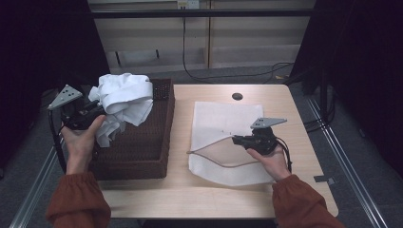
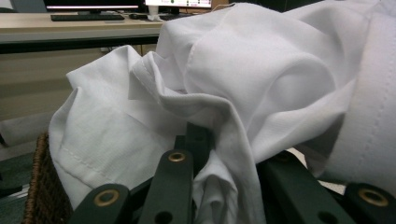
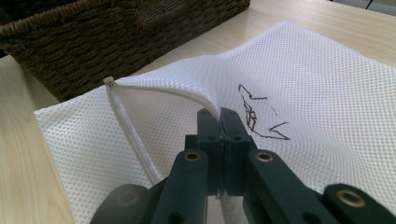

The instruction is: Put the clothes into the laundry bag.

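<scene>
A crumpled white cloth (image 1: 124, 97) hangs over the near-left corner of a brown wicker basket (image 1: 142, 142). My left gripper (image 1: 97, 111) is shut on the cloth, whose folds run between its jaws (image 2: 219, 158) in the left gripper view. A white mesh bag (image 1: 223, 118) lies flat on the table to the right of the basket. My right gripper (image 1: 236, 139) is shut on the bag's upper edge (image 3: 187, 93) and holds it a little off the lower layer, so the mouth gapes toward the basket (image 3: 116, 42). The jaws (image 3: 218, 119) meet tightly on the mesh.
A dark round grommet (image 1: 237, 96) sits in the wooden table (image 1: 285, 109) behind the bag. Cables (image 1: 228, 76) trail over the floor beyond the table. A desk with a keyboard (image 2: 86, 17) stands far off in the left gripper view.
</scene>
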A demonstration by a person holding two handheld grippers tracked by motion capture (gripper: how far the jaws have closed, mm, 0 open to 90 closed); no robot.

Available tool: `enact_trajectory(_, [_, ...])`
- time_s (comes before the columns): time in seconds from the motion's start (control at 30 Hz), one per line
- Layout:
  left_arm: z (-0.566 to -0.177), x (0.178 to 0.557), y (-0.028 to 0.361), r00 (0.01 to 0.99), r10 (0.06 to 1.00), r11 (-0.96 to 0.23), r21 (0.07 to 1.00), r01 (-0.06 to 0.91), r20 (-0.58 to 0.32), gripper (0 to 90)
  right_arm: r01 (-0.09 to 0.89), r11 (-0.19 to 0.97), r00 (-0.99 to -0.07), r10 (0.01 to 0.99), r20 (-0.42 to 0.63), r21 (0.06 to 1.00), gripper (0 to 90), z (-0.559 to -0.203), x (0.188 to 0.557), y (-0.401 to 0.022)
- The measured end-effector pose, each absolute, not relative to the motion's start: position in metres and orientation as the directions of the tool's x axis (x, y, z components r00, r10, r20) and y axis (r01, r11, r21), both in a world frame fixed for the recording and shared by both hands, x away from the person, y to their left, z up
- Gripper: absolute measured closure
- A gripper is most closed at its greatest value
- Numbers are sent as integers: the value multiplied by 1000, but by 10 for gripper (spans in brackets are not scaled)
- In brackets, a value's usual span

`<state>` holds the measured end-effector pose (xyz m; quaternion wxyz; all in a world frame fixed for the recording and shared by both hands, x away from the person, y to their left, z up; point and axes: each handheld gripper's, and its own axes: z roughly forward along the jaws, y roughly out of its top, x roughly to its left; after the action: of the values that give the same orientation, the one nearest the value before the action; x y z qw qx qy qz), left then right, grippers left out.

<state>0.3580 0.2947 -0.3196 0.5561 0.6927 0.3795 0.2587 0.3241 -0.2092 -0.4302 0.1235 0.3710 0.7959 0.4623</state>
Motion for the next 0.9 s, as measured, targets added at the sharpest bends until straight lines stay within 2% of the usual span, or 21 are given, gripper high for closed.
enact_trajectory(0.9, [-318,329,255,687,726,-128,974,185,-35,791,472,302,-697,703,141,828,885,-430,323,-207])
